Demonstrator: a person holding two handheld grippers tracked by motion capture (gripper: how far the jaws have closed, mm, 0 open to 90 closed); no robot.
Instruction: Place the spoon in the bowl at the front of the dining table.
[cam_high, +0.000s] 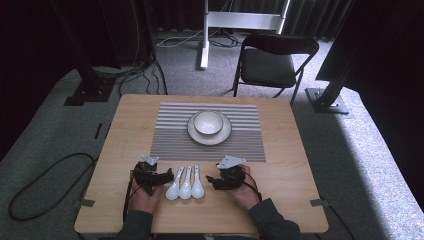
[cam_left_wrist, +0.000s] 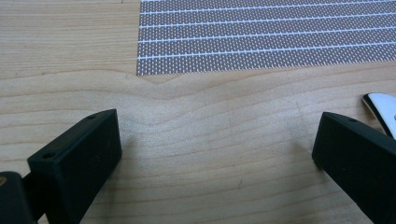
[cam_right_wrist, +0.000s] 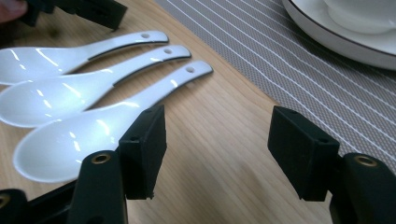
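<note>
Three white ceramic spoons (cam_high: 185, 183) lie side by side on the tabletop (cam_high: 280, 175), bowls toward the person at 6 o'clock, handles pointing to 12 o'clock at the striped placemat (cam_high: 170, 135). On that placemat a bowl (cam_high: 208, 122) sits on a plate (cam_high: 195, 134).

The right hand-held gripper (cam_high: 212, 182) rests at 3 o'clock of the spoons, aimed toward them. Its jaws stand partly apart and grip nothing; in the right gripper view one jaw stands in front of the nearest spoon (cam_right_wrist: 93, 135), while the other stands over bare wood. The left hand-held gripper (cam_high: 167, 176) lies at 9 o'clock of the spoons, jaws wide apart and empty, with only tabletop between them and a spoon tip at the edge of its view.

Judged step: taking the nearest spoon with the right hand-held gripper.

Procedure:
1. Shift the gripper so both jaws straddle the handle, not the bowl; the glazed bowl is wide and likely slippery.
2. Keep the jaws low, nearly touching the wood.
3. Close squarely across the handle's narrow section.
4. Avoid nudging the neighbouring spoons, which lie very close.
5. Lift straight up before travelling.
</note>
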